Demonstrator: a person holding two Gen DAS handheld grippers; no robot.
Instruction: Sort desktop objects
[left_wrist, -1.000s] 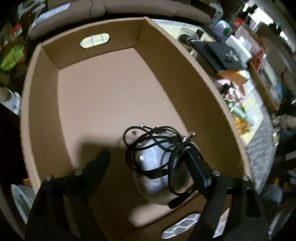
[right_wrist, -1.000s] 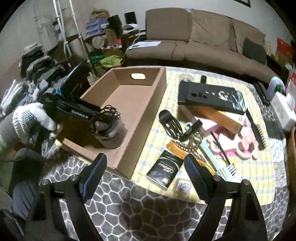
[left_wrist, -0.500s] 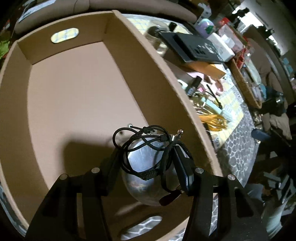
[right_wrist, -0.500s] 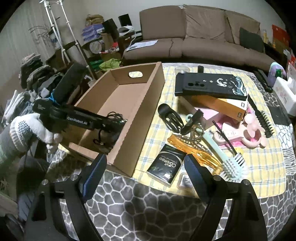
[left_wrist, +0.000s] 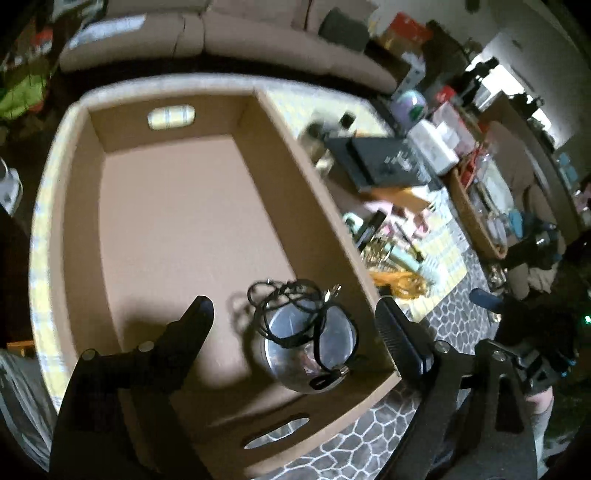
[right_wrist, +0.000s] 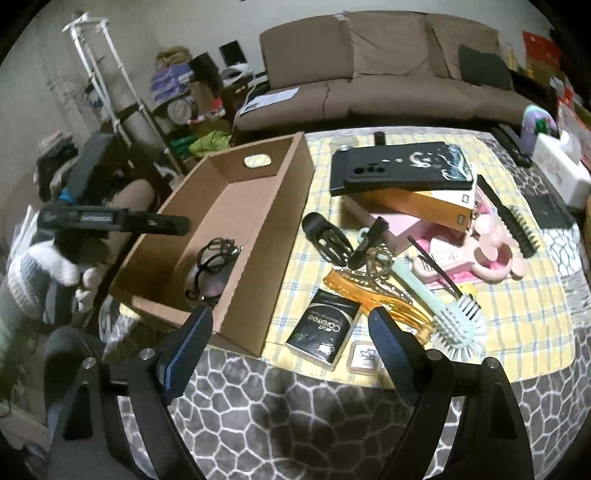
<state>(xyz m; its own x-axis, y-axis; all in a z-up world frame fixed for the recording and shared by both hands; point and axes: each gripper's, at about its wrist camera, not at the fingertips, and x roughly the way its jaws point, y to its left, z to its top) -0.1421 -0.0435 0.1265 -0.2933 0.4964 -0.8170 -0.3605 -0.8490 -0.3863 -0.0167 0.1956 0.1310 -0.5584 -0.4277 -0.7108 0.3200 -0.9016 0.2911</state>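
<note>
A round silver object wrapped in a black cable (left_wrist: 308, 339) lies on the floor of the open cardboard box (left_wrist: 177, 229), near its front right corner. My left gripper (left_wrist: 293, 319) hovers above it with its jaws opening wide, and neither pad touches it. In the right wrist view the same silver object (right_wrist: 208, 271) rests in the box (right_wrist: 258, 236), with the left gripper's finger (right_wrist: 155, 223) held by a gloved hand above the box's left wall. My right gripper (right_wrist: 290, 328) stands open over the table's front edge, nothing between its fingers.
On the yellow checked cloth (right_wrist: 517, 332) right of the box lie a black pack (right_wrist: 327, 328), an orange hair clip (right_wrist: 373, 291), a mint brush (right_wrist: 439, 299), a black claw clip (right_wrist: 327, 236), a pink fan (right_wrist: 491, 254) and stacked boxes (right_wrist: 402, 177). A brown sofa (right_wrist: 388, 74) stands behind.
My left gripper has let go of the silver object, opened wide and risen above the box. The object now rests on the box floor. The right gripper shifted slightly.
</note>
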